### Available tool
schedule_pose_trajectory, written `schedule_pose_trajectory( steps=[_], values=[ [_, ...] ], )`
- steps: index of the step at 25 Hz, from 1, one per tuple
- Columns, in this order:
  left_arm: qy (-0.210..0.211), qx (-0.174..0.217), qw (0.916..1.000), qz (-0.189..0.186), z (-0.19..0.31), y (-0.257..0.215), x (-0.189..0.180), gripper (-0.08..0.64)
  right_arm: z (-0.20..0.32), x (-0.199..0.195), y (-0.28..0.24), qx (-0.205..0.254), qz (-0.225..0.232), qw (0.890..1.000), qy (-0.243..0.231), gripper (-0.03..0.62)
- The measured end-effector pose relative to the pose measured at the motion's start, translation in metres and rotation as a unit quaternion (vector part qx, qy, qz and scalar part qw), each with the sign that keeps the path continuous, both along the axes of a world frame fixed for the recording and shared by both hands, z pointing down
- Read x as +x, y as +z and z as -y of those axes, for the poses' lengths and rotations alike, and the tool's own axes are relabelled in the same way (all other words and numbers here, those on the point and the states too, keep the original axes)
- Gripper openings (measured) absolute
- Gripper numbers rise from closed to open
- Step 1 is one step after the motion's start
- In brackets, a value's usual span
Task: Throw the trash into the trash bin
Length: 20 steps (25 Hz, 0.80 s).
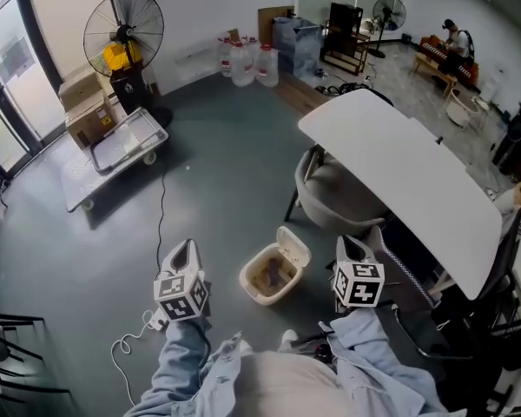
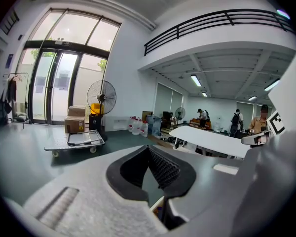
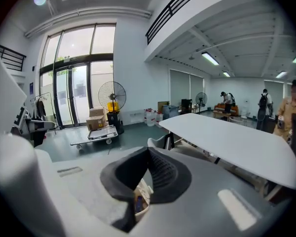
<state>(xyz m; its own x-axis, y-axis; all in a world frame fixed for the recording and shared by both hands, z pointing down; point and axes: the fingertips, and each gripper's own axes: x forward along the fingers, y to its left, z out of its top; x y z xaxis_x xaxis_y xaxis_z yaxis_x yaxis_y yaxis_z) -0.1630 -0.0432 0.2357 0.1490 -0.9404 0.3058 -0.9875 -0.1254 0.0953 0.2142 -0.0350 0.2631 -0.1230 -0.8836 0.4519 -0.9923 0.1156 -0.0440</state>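
A cream trash bin (image 1: 273, 276) stands on the grey floor with its lid flipped open and dark bits of trash inside. My left gripper (image 1: 185, 252) hangs to the bin's left, above the floor, and my right gripper (image 1: 354, 248) hangs to its right, beside the table. Both are shut with nothing between the pads. In the left gripper view the jaws (image 2: 148, 148) meet at the tip, and the bin's rim (image 2: 158, 207) shows below them. In the right gripper view the gripper (image 3: 148, 149) is likewise closed, with the bin (image 3: 140, 196) under the pads.
A white table (image 1: 417, 181) with a grey chair (image 1: 339, 194) under it stands right of the bin. A flat cart (image 1: 113, 150) with cardboard boxes, a floor fan (image 1: 123, 33) and water bottles (image 1: 247, 63) line the far wall. A white cable (image 1: 135, 337) lies near my left leg.
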Motion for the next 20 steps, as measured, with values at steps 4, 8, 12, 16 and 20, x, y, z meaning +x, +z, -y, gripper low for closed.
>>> schedule_pose_trajectory(
  steps=[4, 8, 12, 16, 20],
  values=[
    [0.004, -0.006, 1.0000, -0.005, 0.002, 0.003, 0.006, 0.009, 0.000, 0.003, -0.003, -0.001, 0.002, 1.000, 0.008, 0.003],
    [0.008, -0.004, 0.9999, -0.009, 0.002, 0.003, 0.013, 0.009, -0.005, 0.011, -0.005, -0.001, 0.002, 1.000, 0.015, 0.003],
    [0.014, -0.006, 0.9998, -0.013, 0.001, 0.005, 0.019, 0.009, -0.009, 0.013, -0.007, 0.000, 0.003, 1.000, 0.020, 0.003],
    [0.016, -0.010, 0.9997, -0.017, -0.001, 0.009, 0.023, 0.009, -0.012, 0.015, -0.005, -0.004, 0.004, 1.000, 0.020, 0.003],
    [0.016, -0.010, 0.9997, -0.014, 0.001, 0.012, 0.025, 0.009, -0.011, 0.016, -0.003, -0.005, 0.006, 1.000, 0.020, 0.003]
  ],
)
